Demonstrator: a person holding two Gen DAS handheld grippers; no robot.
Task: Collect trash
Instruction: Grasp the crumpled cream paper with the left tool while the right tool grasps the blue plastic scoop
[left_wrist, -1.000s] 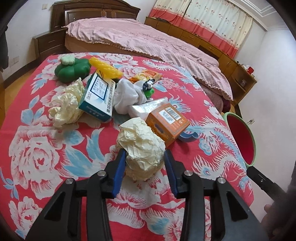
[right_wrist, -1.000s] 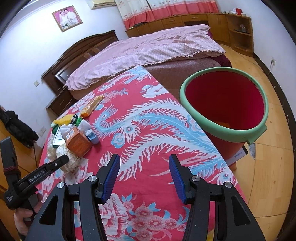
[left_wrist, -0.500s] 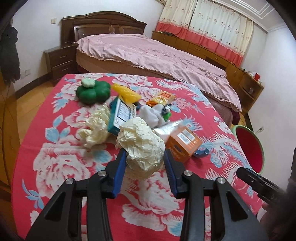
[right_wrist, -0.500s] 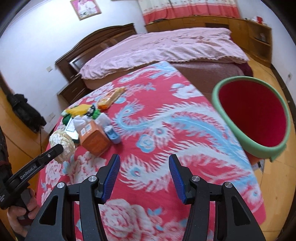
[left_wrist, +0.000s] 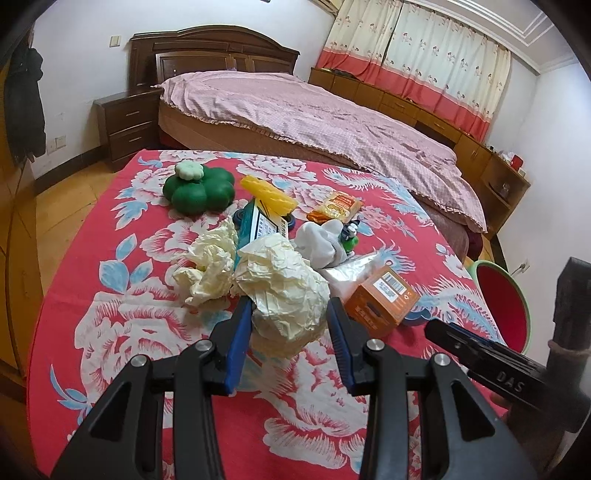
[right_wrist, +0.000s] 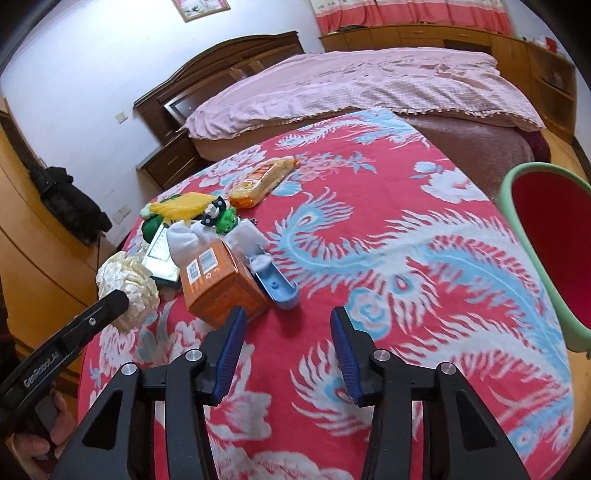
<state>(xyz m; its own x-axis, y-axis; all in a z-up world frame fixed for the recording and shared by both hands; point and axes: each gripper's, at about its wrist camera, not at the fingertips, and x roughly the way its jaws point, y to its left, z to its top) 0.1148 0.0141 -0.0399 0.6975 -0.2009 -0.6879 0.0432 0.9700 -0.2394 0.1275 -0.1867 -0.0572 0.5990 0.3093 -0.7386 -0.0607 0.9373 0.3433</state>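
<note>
My left gripper (left_wrist: 290, 314) is shut on a crumpled cream paper ball (left_wrist: 282, 288) and holds it above the red floral tablecloth (left_wrist: 147, 332); the ball also shows in the right wrist view (right_wrist: 127, 284). A second crumpled paper (left_wrist: 208, 266) lies on the cloth to its left. An orange box (right_wrist: 221, 280), a teal box (left_wrist: 258, 229), a snack packet (right_wrist: 260, 181) and a blue scoop (right_wrist: 275, 282) lie in a pile. My right gripper (right_wrist: 286, 347) is open and empty over the cloth. The red bin with a green rim (right_wrist: 546, 251) stands at the right.
A green clover-shaped toy (left_wrist: 199, 188), a yellow corn toy (left_wrist: 267, 194), a white sock (left_wrist: 319, 245) and a small green figure (right_wrist: 223, 218) lie in the pile. A bed (left_wrist: 314, 122) stands behind the table, a nightstand (left_wrist: 127, 125) at its left.
My left gripper has risen and drawn back with the paper ball lifted off the cloth. My right gripper has swung left, from the bin toward the pile.
</note>
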